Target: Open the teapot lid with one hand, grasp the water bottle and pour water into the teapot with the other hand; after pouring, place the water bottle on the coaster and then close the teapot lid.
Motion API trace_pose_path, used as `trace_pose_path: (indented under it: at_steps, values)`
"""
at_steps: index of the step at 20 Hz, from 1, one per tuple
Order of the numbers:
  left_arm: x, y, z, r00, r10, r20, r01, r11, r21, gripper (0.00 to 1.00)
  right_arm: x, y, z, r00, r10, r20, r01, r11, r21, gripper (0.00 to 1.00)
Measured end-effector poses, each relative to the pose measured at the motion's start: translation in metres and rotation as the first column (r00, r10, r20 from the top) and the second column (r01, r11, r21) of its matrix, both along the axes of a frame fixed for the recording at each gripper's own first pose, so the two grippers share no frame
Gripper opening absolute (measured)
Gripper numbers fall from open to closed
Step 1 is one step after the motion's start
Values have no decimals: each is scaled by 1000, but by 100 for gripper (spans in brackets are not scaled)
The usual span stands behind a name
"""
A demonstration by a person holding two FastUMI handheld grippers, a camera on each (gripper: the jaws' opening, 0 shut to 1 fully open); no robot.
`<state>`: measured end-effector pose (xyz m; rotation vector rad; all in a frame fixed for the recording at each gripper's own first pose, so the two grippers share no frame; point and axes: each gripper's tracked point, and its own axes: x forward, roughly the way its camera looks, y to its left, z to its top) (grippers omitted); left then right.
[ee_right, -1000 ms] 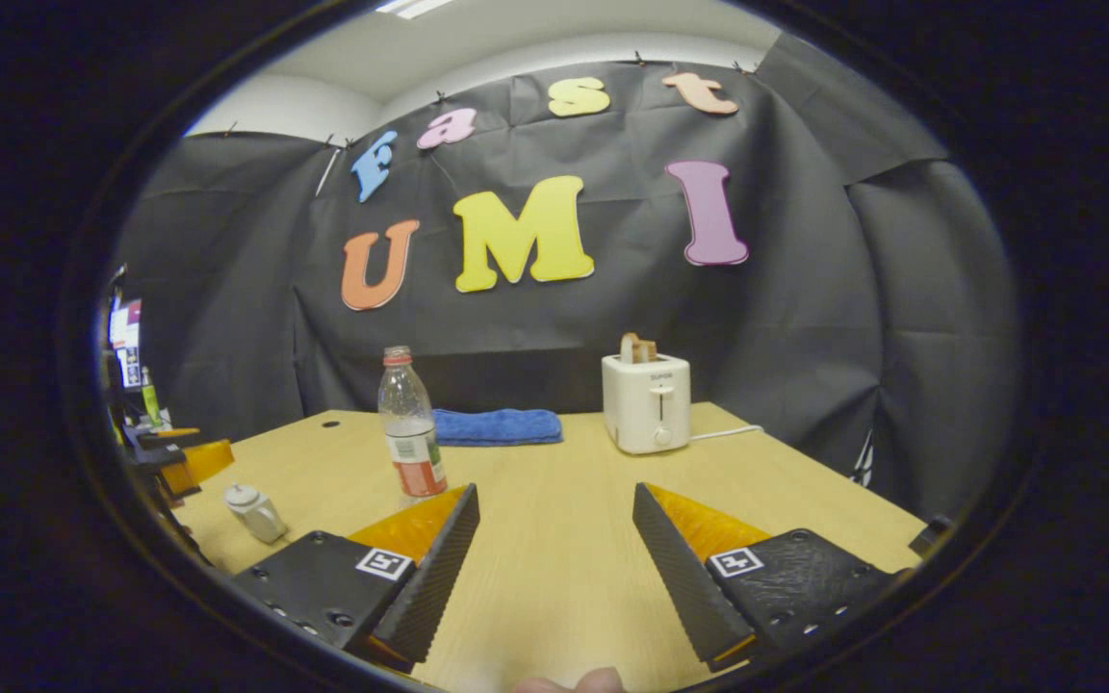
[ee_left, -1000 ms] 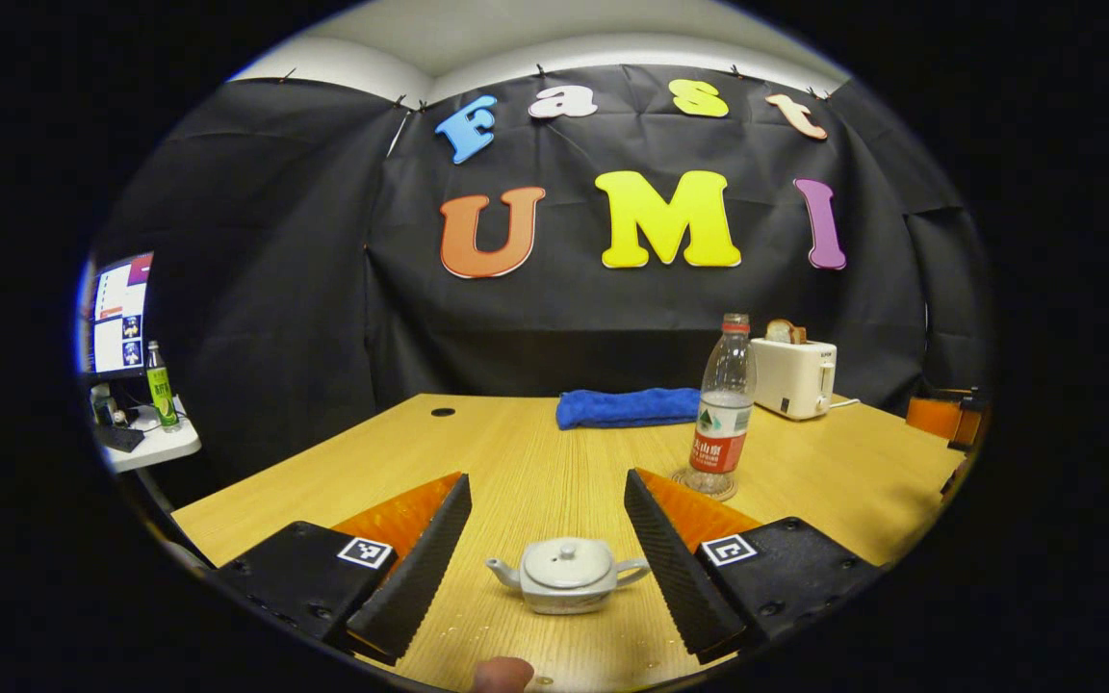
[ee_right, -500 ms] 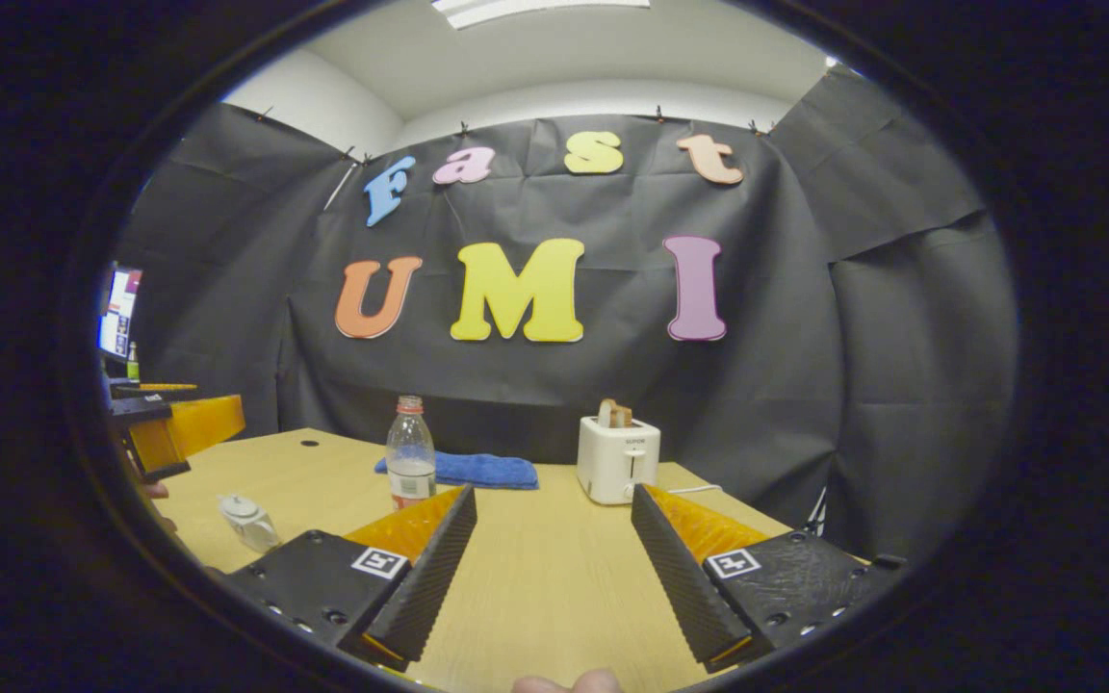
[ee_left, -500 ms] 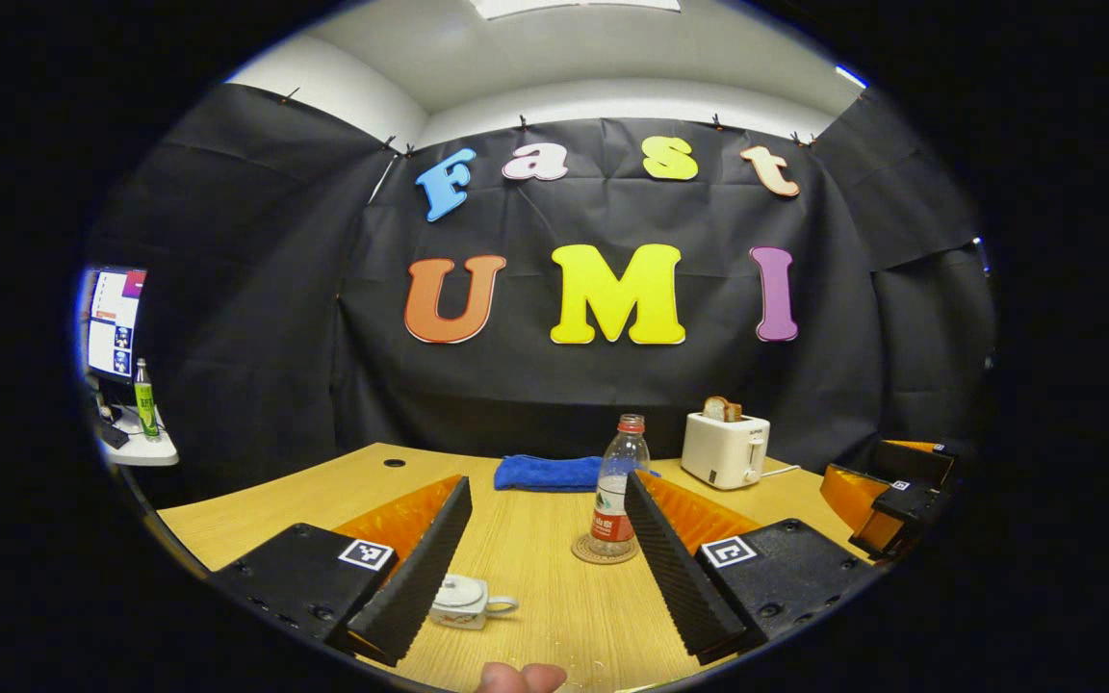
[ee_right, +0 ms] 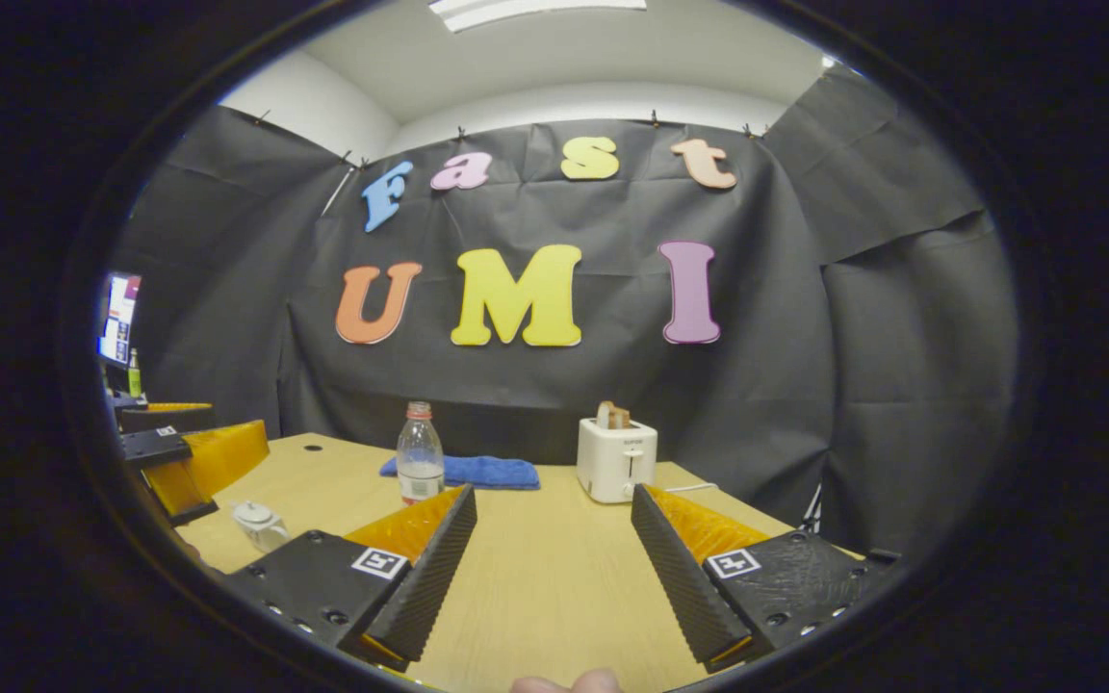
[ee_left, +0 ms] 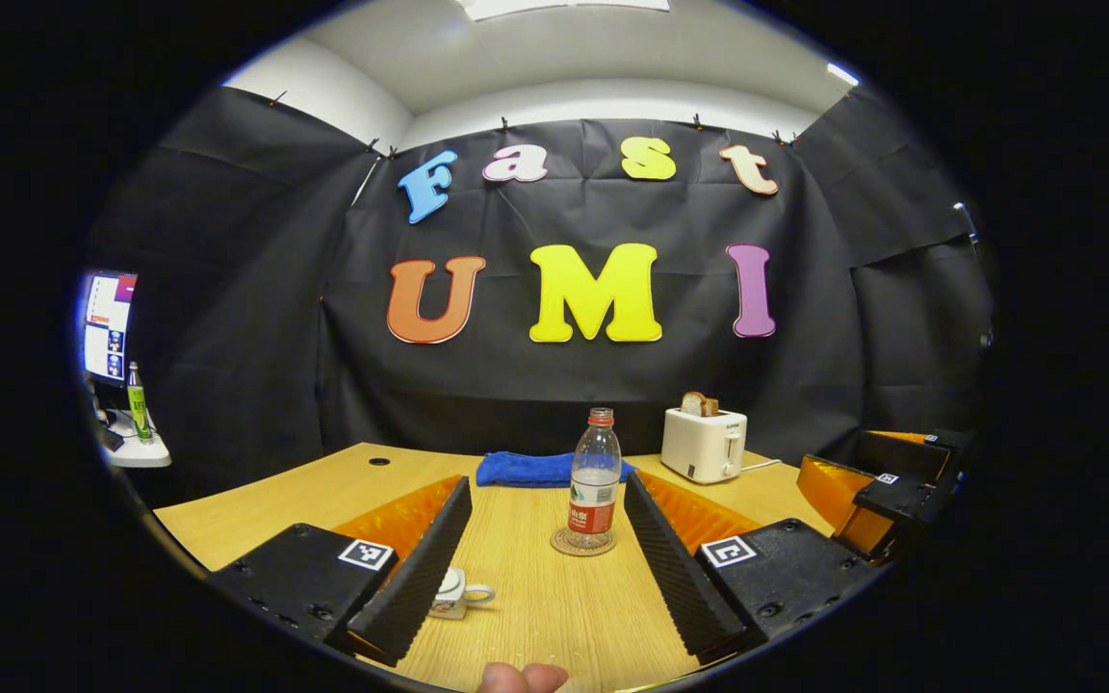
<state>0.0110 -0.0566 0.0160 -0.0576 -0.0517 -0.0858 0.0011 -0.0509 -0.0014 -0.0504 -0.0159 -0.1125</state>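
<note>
A small white teapot (ee_left: 458,592) with its lid on sits on the wooden table (ee_left: 323,496), half hidden behind the left finger of my left gripper (ee_left: 546,481). That gripper is open, holds nothing, and hovers back from the teapot. A clear water bottle (ee_left: 595,481) with a red cap stands upright on a round coaster (ee_left: 583,543) farther off. My right gripper (ee_right: 554,493) is open over bare table, also holding nothing. From there the bottle (ee_right: 419,452) and teapot (ee_right: 259,520) lie to the left, with the left gripper (ee_right: 184,452) beyond them. The right gripper (ee_left: 887,491) shows at the far right.
A white toaster (ee_left: 704,445) with bread in it and a folded blue cloth (ee_left: 526,469) stand at the table's back edge. A monitor (ee_left: 107,327) and a green bottle (ee_left: 138,402) are on a side stand at the left. A thumb (ee_left: 521,679) shows at the bottom.
Both grippers have drawn back and tilted upward. The teapot, first centred between my left fingers, now sits low behind the left finger. Both grippers stayed open.
</note>
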Motion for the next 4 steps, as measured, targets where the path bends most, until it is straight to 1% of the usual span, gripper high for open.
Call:
trace_pose_path:
  at_steps: [4]
  values:
    - [2, 9, 0, 1000, 28, 3, -28, 999, 16, 100, 1, 12, -1, 1000, 11, -12, -11, 1000, -19, 96]
